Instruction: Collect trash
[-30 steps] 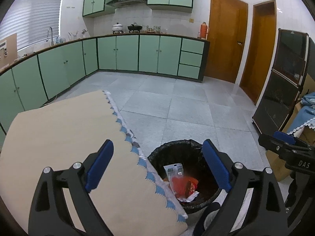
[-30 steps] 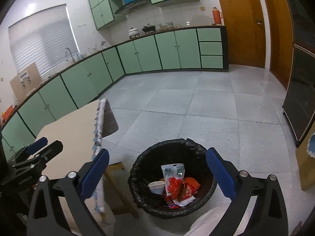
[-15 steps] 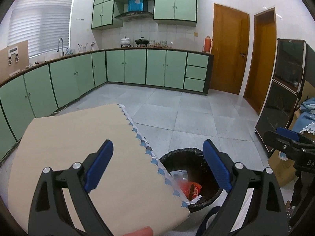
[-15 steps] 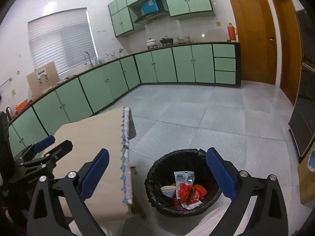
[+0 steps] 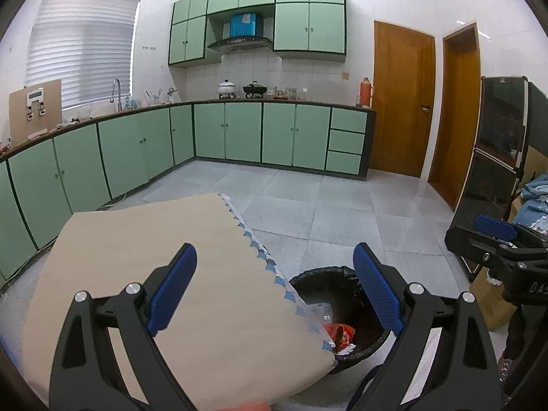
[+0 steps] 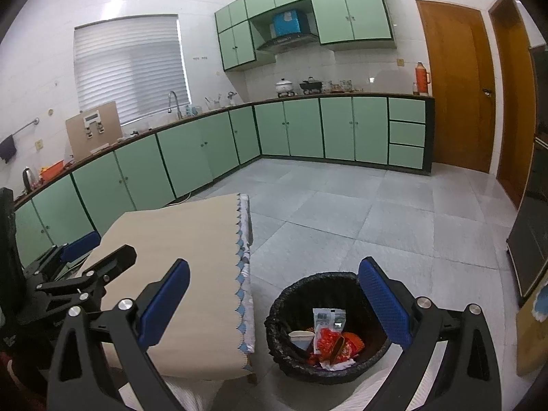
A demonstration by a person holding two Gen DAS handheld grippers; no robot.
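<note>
Two hand-held grippers hang spread wide and empty over a green-cabinet kitchen, the left gripper [image 5: 274, 291] above the cloth-covered table [image 5: 137, 257] and the right gripper [image 6: 274, 303] just off its scalloped edge. The collected trash [image 6: 330, 339] — a white packet, a paper cup and red wrappers — lies in the black-lined bin [image 6: 291, 352] on the tiled floor beside the table, below and between the right gripper's blue pads [image 6: 383, 303], touching neither.
</note>
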